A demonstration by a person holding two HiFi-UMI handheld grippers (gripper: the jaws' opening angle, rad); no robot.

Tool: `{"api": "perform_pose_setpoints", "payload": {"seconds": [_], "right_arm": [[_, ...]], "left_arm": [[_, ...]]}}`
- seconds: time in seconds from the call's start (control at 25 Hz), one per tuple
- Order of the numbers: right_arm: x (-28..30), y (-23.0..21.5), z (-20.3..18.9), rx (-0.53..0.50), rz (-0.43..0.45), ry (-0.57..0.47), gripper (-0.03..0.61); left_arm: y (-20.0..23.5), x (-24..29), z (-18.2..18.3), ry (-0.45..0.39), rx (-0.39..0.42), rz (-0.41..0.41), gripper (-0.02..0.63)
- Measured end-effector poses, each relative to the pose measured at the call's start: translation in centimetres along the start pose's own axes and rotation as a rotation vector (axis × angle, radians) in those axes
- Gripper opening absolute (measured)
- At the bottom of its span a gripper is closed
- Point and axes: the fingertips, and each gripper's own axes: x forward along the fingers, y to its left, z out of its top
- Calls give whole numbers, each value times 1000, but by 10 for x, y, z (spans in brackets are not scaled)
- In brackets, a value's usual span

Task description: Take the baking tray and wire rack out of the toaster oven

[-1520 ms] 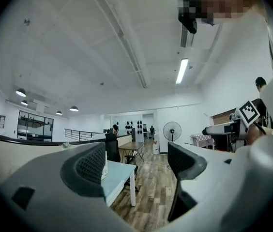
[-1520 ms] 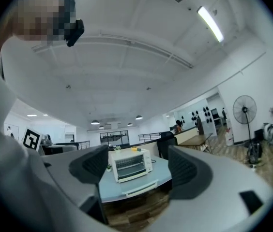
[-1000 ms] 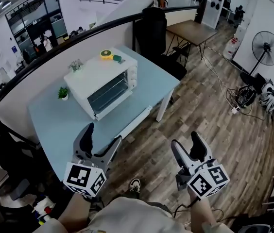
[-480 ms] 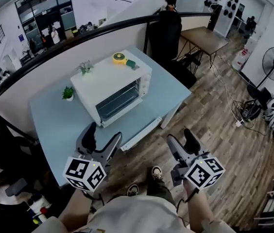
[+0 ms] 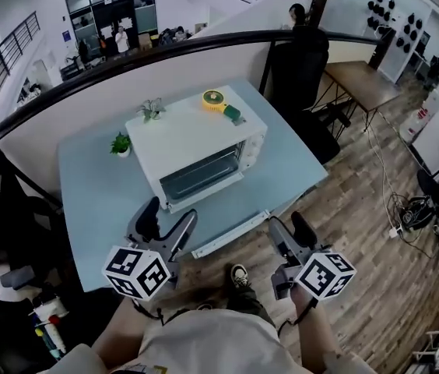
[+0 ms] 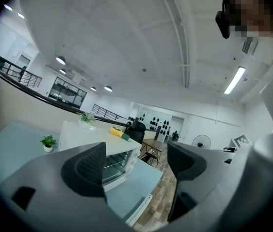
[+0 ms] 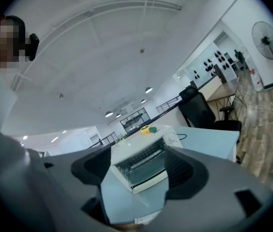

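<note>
Only head view shows shoe (image 5: 238, 275) beside table (image 5: 95, 201).

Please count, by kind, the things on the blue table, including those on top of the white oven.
Toaster oven: 1
Potted plants: 2, the table plant and the oven-top plant
Yellow round object: 1
Green object: 1
Total: 5
</note>
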Motion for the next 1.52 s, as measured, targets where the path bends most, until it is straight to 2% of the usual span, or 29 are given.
{"api": "perform_pose_setpoints", "payload": {"seconds": [0.2,0.44,0.88,1.04,1.28,1.52], "right_arm": [[50,-33,6,48,78,83,342],[107,-67,14,92,166,185,342],[191,-108,5,146,311,375,337],[210,-122,-8,181,319,425,337],[233,-140,-39,257,297,492,336],[247,-152,-71,312,247,541,336]], "left_arm": [[10,36,-4,4,-39,97,387],[19,68,-8,-1,-46,232,387],[45,99,-33,-26,-153,463,387],[59,99,-49,-48,-236,526,387],[87,96,-81,-90,-421,585,387],[116,95,-114,-77,-518,619,387]]}}
